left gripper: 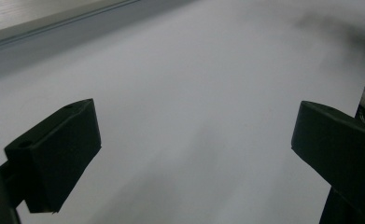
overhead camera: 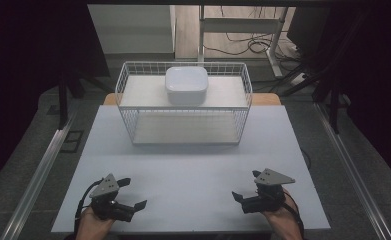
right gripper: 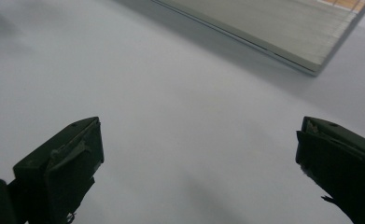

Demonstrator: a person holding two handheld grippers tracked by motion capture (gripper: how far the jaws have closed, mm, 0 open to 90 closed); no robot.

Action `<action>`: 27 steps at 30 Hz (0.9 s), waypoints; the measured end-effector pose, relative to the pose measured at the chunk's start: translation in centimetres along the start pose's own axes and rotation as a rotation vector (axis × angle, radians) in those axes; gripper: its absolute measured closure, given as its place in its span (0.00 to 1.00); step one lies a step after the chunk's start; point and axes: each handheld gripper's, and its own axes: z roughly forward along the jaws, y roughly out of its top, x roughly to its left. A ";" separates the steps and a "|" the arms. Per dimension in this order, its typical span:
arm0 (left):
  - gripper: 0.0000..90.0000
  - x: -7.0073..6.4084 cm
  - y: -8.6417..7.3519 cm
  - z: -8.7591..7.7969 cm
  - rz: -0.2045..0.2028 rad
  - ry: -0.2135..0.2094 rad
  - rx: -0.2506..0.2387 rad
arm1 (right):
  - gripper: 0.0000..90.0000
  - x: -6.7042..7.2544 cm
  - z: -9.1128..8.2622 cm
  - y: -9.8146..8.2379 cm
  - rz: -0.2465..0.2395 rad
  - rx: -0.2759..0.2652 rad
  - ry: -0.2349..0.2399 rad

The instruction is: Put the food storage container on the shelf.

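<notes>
A white wire rack (overhead camera: 127,120) stands at the back middle of the white table (overhead camera: 193,165). A white lidded square container (overhead camera: 186,85) sits on the rack's upper shelf. My left gripper (overhead camera: 134,193) rests near the table's front left corner, open, with nothing between its black jaws. In its own view the left gripper (left gripper: 194,154) spans bare table. My right gripper (overhead camera: 246,184) rests near the front right, also open and holding nothing. In its own view the right gripper (right gripper: 199,163) points over bare table toward the rack's base board (right gripper: 264,28).
Metal rails (overhead camera: 38,175) run along the floor on both sides of the table. Behind the rack are a desk frame (overhead camera: 243,25) and loose cables (overhead camera: 253,45) on the floor. The space between the grippers and the rack is open tabletop.
</notes>
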 end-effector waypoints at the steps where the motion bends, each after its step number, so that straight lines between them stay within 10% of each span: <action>1: 0.01 0.0 -0.2 -0.1 -0.005 0.003 0.000 | 0.01 -0.1 -0.2 -0.2 0.005 -0.003 -0.006; 19: 0.01 0.5 -1.7 -0.3 -0.074 -0.037 0.058 | 0.00 -0.7 -2.4 -4.5 0.098 0.106 -0.028; 27: 0.01 0.4 -1.7 -0.1 -0.066 -0.038 0.073 | 0.00 -1.2 -2.7 -4.8 0.157 0.074 -0.035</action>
